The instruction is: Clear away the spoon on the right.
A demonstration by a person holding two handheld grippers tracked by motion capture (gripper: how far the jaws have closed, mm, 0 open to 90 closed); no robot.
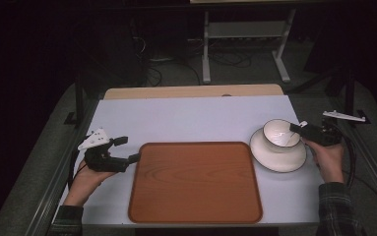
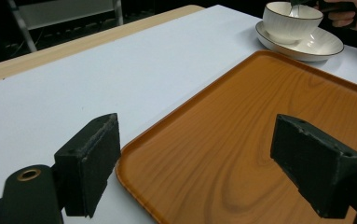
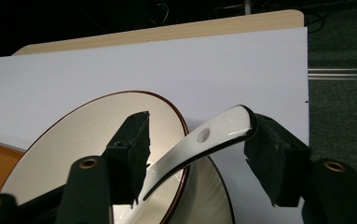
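Note:
A white bowl (image 1: 277,133) stands on a white plate (image 1: 274,166) right of the wooden tray (image 1: 196,182). A white spoon (image 3: 204,137) leans in the bowl (image 3: 73,140), its handle rising to the right. My right gripper (image 1: 297,129) is at the bowl's right rim. In the right gripper view (image 3: 197,154) the handle crosses the gap between the jaws, its end against the right one, and the jaws stand apart around it. My left gripper (image 1: 128,149) is open and holds nothing at the tray's left edge (image 2: 241,140).
The plate (image 2: 316,46) lies close to the tray's right rim on the white tabletop (image 1: 191,118). A strip of bare wood (image 1: 191,92) runs along the far edge. Metal rails flank the table on both sides, and a frame stands on the floor behind.

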